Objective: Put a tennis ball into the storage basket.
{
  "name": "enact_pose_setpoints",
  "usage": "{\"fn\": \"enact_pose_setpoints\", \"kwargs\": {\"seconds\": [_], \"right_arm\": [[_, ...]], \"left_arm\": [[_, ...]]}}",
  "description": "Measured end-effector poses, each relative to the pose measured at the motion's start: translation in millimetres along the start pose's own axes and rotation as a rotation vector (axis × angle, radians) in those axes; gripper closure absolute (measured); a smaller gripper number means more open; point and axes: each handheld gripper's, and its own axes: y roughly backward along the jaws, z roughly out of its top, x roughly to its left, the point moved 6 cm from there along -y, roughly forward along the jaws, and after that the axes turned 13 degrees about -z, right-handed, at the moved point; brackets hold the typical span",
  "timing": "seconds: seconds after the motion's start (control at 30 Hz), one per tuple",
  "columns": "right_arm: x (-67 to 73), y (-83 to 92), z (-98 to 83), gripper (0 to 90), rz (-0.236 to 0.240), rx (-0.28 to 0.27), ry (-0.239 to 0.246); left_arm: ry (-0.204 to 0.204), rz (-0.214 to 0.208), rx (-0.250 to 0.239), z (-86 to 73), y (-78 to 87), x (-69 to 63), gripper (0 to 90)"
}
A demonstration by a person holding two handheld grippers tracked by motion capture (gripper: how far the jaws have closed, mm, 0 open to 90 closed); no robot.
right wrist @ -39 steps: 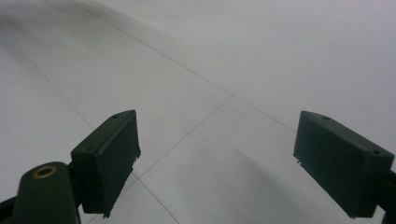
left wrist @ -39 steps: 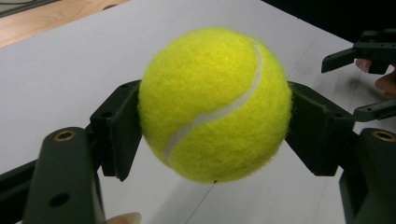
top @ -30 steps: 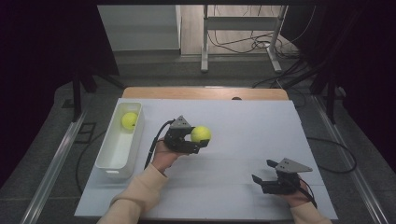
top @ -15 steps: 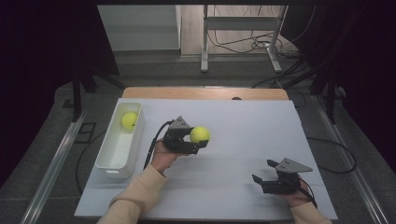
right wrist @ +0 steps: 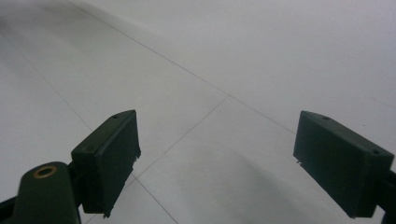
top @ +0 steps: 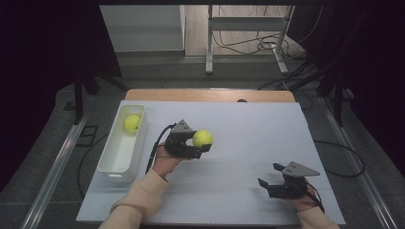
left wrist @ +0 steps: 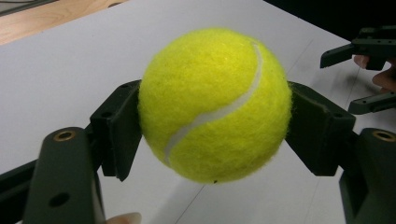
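Jaws of the right gripper (top: 273, 182) stand wide apart with nothing between them, low over the near right part of the white table sheet (top: 248, 129); its own view looks along bare sheet. Jaws of the left gripper (top: 203, 146) are clamped on a tennis ball (left wrist: 215, 105), one pad (left wrist: 117, 126) pressed to each side, the ball held clear of the surface just left of centre.

Progress, as judged: a second tennis ball (top: 132, 122) already lies in the far end of the white bin (top: 114, 167) at the left edge, so one ball appears delivered and the held one remains to be carried left and released.

Clearance: open sheet lies between the held ball and the bin, no obstacle on that path. The bin's near end is free for a drop. Its right wall must be cleared. Farther off, the wooden table edge (top: 210, 95) marks the limit; the two grippers are well apart.
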Motion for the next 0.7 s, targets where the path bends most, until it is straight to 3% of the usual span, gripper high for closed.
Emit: {"fn": "enact_pose_setpoints", "kwargs": {"seconds": [0.7], "right_arm": [[-0.1,0.5,-0.1,14.6,-0.005,0.003,0.003]], "left_arm": [[-0.001,0.009,-0.001,-3.8,7.2,-2.3,26.8]]}}
